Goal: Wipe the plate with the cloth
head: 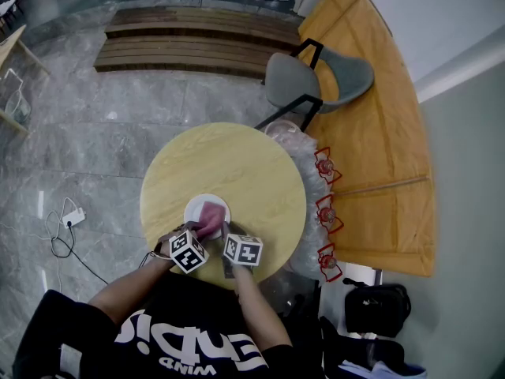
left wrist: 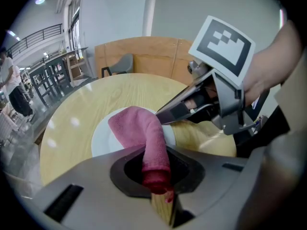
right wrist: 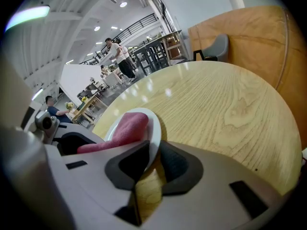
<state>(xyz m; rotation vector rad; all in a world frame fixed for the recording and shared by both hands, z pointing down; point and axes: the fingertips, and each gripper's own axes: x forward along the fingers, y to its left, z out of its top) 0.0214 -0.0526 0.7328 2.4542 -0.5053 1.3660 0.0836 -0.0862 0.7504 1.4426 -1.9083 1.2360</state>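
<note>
A white plate [head: 195, 210] lies on the round wooden table [head: 252, 172] near its front edge. A pink cloth [head: 211, 213] is draped over the plate. My left gripper [left wrist: 156, 176] is shut on one end of the cloth [left wrist: 144, 133], which runs from the jaws forward onto the plate [left wrist: 103, 140]. My right gripper [right wrist: 152, 159] is shut on the plate's near rim [right wrist: 154, 128], with the cloth [right wrist: 125, 130] lying to its left. In the head view the left gripper [head: 199, 231] and right gripper [head: 225, 231] sit side by side at the plate.
A grey chair [head: 316, 77] stands behind the table, against a curved wooden bench [head: 379, 133]. Plastic-wrapped items [head: 316, 204] lie at the table's right edge. A black bag [head: 377, 308] rests on the floor at right. People stand at distant tables [right wrist: 117, 56].
</note>
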